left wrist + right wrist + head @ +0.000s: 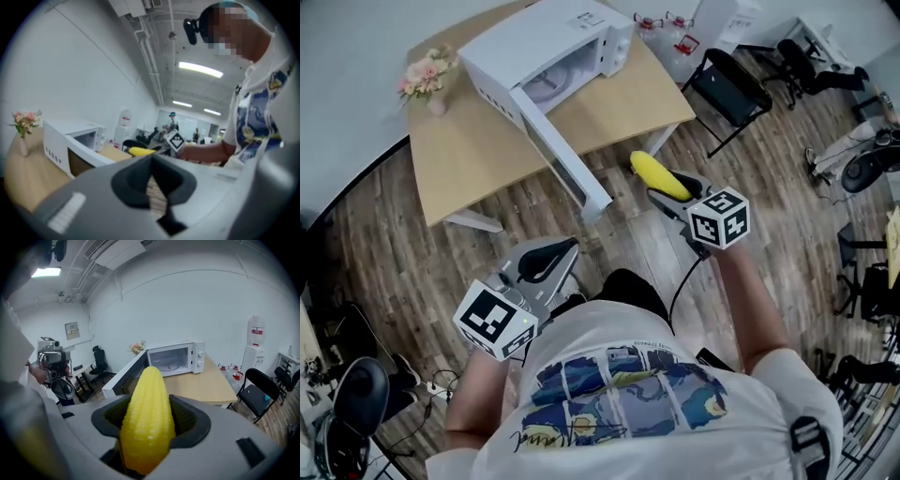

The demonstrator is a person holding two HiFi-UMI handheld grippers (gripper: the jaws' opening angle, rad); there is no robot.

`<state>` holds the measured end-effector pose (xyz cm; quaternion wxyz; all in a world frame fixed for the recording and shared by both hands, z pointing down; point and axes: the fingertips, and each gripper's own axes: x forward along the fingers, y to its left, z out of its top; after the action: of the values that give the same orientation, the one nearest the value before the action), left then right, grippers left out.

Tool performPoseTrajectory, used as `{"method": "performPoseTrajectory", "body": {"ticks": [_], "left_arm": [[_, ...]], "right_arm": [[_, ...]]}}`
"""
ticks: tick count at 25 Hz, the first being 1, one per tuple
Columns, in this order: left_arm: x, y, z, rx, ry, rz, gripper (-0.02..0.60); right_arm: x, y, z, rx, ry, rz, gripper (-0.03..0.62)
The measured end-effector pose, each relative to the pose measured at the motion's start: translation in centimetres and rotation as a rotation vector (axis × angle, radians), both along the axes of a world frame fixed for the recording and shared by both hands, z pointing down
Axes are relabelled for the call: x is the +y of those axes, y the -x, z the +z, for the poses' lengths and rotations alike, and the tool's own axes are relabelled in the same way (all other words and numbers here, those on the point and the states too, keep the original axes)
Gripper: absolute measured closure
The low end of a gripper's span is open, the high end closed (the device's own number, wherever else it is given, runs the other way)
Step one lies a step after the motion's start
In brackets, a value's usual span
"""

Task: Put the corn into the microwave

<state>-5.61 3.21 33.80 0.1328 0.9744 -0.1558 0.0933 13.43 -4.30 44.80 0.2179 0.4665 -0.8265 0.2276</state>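
In the head view, the white microwave [548, 52] sits at the far side of the wooden counter [478, 155]. Its door [562, 155] is swung wide open and reaches out past the counter's near edge over the plank floor [412, 272]. A vase of flowers [427, 80] stands at the counter's left corner, apart from the oven. The right tool [670, 189] is clamped on the yellow corn [656, 173], which is held over the floor just short of the counter's edge, to the right of the door's end. A black folding chair [729, 89] stands beyond the counter's right corner. The left tool [539, 262] is low and near our body, over bare floor.

In the left gripper view, that tool's jaws stand together and grip nothing. Beyond them we see the microwave with its open door, the flowers on the left, and the corn with the right tool's marker cube [175, 139] behind it.

In the right gripper view, the corn fills the hollow between the jaws, its tip pointing at the open oven cavity. The door stands out to the left and nothing lies between the corn and the cavity. The counter's right half is bare. A water dispenser [255, 345] stands on the right, by the folding chair.
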Motion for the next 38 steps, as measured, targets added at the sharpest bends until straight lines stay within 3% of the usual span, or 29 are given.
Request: {"method": "performPoseTrajectory", "body": {"ticks": [6, 13, 24, 38], "left_arm": [[-4.2, 1.5, 0.6, 0.004, 0.025, -0.016, 0.572], [-8.7, 0.0, -0.2, -0.017, 0.016, -0.076, 0.572], [-14.0, -1.7, -0.6, -0.031, 0.042, -0.273, 0.572], [-15.7, -1.4, 0.6, -0.089, 0.126, -0.484, 0.572]], "right_arm": [[-6.8, 1.9, 2.0, 0.000, 0.011, 0.006, 0.344], [-16.3, 2.6, 4.0, 0.029, 0.014, -0.062, 0.344], [-30.5, 3.7, 8.4, 0.079, 0.006, -0.119, 0.344], [-42.1, 6.0, 14.8, 0.116, 0.000, -0.088, 0.344]]}}
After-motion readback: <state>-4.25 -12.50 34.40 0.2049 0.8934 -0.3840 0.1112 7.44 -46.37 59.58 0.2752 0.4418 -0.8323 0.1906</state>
